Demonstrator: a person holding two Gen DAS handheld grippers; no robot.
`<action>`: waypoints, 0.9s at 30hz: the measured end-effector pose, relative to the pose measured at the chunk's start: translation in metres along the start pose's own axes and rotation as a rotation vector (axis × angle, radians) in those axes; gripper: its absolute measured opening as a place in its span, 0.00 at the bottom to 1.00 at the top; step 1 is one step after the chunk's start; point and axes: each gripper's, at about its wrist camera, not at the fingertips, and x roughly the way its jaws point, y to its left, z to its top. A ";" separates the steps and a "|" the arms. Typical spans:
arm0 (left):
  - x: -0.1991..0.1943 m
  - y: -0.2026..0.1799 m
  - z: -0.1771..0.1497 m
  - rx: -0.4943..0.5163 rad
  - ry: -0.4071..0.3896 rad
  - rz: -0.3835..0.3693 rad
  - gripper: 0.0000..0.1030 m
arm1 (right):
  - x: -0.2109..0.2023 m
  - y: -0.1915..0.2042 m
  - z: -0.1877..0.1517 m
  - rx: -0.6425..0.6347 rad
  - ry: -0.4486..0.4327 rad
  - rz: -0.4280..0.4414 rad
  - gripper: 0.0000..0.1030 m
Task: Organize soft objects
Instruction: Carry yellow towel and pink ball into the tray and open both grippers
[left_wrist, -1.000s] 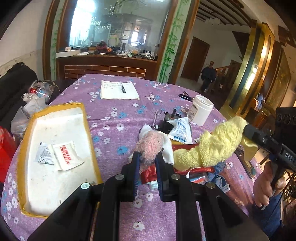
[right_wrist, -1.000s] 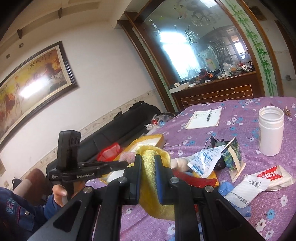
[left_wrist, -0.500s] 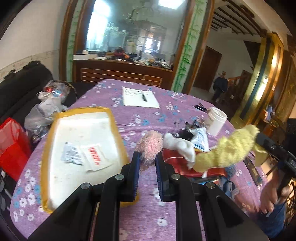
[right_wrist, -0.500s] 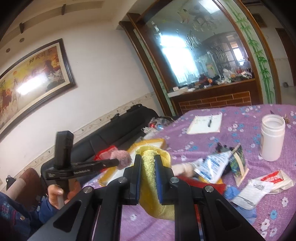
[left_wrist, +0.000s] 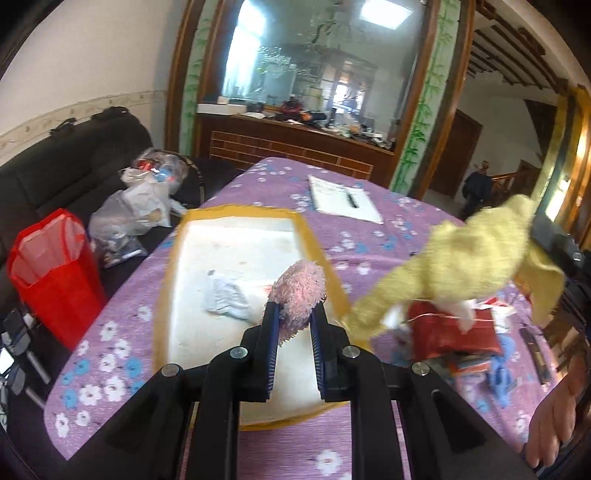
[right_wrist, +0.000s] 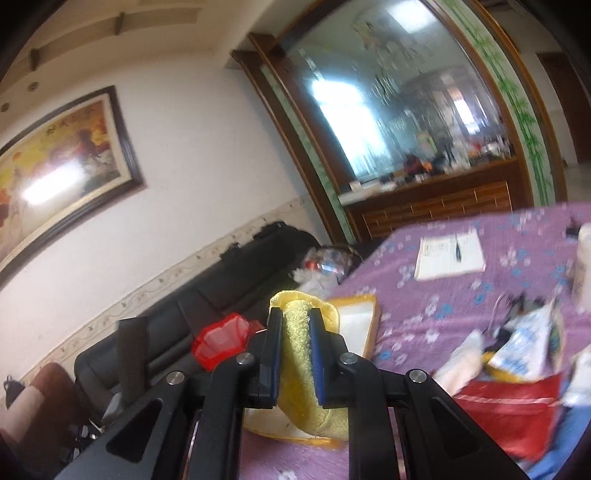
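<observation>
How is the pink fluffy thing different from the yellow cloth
The pink fluffy thing is a small, rounded tuft; the yellow cloth is much larger and hangs long and draped. The pink one sits in the left gripper above the tray; the yellow one is pinched by the right gripper and hangs beside the tray, over the clutter. Both are soft, fuzzy and lifted off the table.

Yellow cloth (left_wrist: 476, 254) is motion-blurred in left view; its lower end is hidden behind right gripper (right_wrist: 296, 325) jaws. Packets (right_wrist: 524, 343) on desk (right_wrist: 424, 317) smeared, print unreadable. Hand (left_wrist: 554, 421) cut off by frame edge.
</observation>
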 end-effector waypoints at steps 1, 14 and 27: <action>0.003 0.005 -0.003 -0.005 0.009 0.006 0.16 | 0.012 0.001 -0.005 0.012 0.014 -0.004 0.15; 0.046 0.040 -0.029 -0.029 0.109 0.098 0.16 | 0.119 -0.009 -0.079 -0.019 0.367 -0.038 0.15; 0.059 0.041 -0.036 0.013 0.145 0.151 0.19 | 0.134 -0.014 -0.100 -0.076 0.475 -0.088 0.18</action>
